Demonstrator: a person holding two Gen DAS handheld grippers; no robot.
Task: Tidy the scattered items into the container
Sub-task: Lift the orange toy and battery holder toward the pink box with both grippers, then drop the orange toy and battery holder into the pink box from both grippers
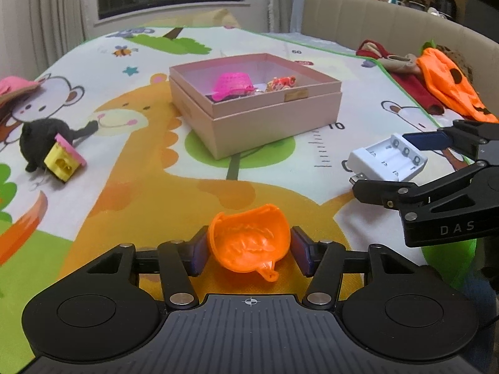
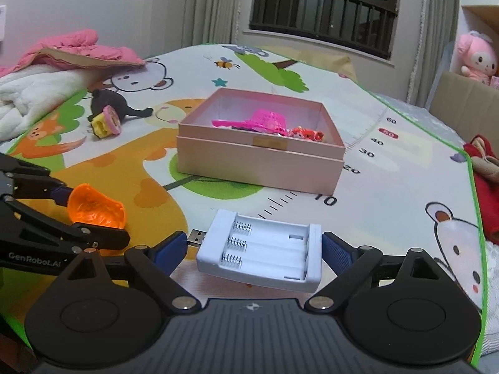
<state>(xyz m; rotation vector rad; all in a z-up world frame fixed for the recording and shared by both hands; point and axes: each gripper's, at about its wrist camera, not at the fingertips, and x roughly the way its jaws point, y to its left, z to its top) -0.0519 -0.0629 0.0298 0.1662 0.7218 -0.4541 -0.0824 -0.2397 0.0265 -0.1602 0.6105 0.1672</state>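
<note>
Play mat (image 1: 131,187): cartoon-printed, covers the whole working area in both views; carries everything below.

Pink box (image 1: 254,106): the container, open-topped, centre of the left wrist view and upper centre of the right wrist view. Already holds a pink toy hat (image 1: 232,85) and a small red-and-white toy (image 1: 280,83). Lies straight ahead of both tongs, well apart from each.

Black plush toy (image 1: 46,137): left middle of the left wrist view, with a yellow-and-pink toy block (image 1: 64,159) touching its near side. Untended, far to the left of the box.

White battery charger (image 2: 262,249): lower centre of the right wrist view, USB plug (image 2: 197,236) pointing frame-left. Long axis runs left to right, spanning the gap of the right tongs (image 2: 252,249). The right pad touches its end wall; the left pad sits just beside the plug. Tongs wide, closing contact on the left not clear, so the grip cannot be confirmed.

Orange plastic cup-shaped toy (image 1: 249,243): bottom centre of the left wrist view, hollow side up, small tab toward the camera. Sits between the pads of the left tongs (image 1: 249,249), both pads appearing to press its sides: clamped.

Governing relation: each tongs is nearest its own item; the box is forward of both, so the judged next move is a forward carry and release over the open top.
</note>
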